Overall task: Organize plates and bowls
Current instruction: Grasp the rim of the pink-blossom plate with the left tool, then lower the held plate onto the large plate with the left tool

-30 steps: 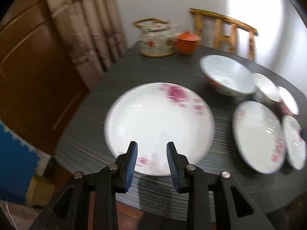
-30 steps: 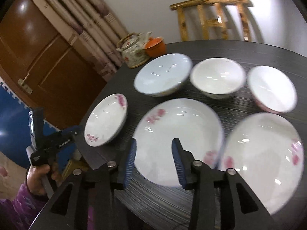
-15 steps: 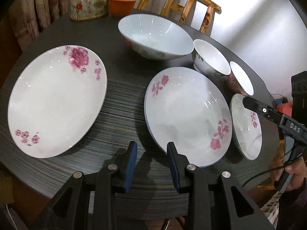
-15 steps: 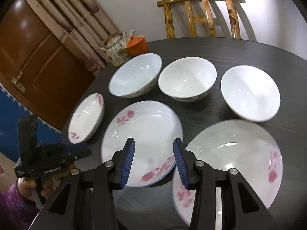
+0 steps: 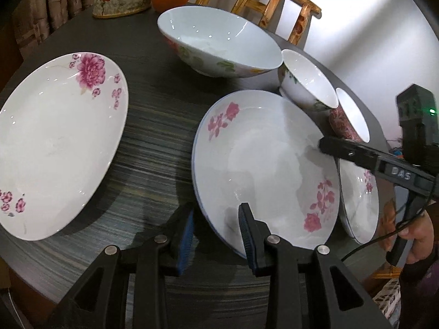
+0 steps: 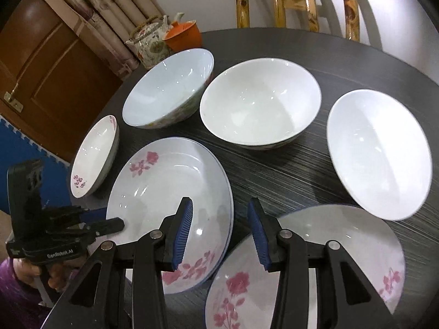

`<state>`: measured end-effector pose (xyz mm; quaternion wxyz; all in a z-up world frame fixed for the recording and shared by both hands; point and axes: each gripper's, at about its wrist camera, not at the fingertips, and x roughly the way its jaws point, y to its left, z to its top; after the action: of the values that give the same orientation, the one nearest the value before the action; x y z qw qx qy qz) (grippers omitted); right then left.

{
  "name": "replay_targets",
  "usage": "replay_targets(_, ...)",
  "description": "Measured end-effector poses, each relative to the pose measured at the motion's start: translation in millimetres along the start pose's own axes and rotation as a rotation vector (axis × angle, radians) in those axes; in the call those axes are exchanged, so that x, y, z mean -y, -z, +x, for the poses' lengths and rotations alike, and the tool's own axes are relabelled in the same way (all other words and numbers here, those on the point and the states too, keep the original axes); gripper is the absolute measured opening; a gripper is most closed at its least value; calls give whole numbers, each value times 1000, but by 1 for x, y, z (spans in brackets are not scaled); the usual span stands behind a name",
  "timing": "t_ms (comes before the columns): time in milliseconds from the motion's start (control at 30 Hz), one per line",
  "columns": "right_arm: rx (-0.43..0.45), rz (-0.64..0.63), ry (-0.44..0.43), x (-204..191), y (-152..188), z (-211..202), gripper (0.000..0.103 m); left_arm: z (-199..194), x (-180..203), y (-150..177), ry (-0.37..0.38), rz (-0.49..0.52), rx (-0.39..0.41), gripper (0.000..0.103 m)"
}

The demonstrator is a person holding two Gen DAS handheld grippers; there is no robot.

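Observation:
Three floral plates and three bowls lie on a dark round table (image 5: 153, 148). My left gripper (image 5: 216, 233) is open, its jaws astride the near rim of the middle plate (image 5: 263, 164). A larger plate (image 5: 55, 142) lies to its left, a third plate (image 5: 359, 203) to its right. My right gripper (image 6: 219, 230) is open above the gap between the middle plate (image 6: 170, 197) and the right plate (image 6: 301, 268). Behind stand a pale blue bowl (image 6: 170, 85), a white bowl (image 6: 260, 104) and another white bowl (image 6: 378, 150). The left plate (image 6: 94, 155) is at far left.
A floral teapot (image 6: 151, 41) and an orange lidded cup (image 6: 183, 35) stand at the table's far edge. A wooden chair (image 6: 299, 2) is behind the table. A brown door (image 6: 41, 76) and curtain (image 6: 109, 8) are at left. The table edge is close in front.
My left gripper moved right, from the large left plate to the middle plate's near rim. My right gripper moved forward and lower over the plates. Both stayed open.

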<state>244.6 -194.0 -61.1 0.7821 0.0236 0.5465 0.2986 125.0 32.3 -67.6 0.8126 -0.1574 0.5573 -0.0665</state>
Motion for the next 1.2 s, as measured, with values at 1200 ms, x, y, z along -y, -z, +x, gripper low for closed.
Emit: replay_targets(1200,-48,113,-158,-46,-4,12,11,-80,-54,5,-71,-82,180,15)
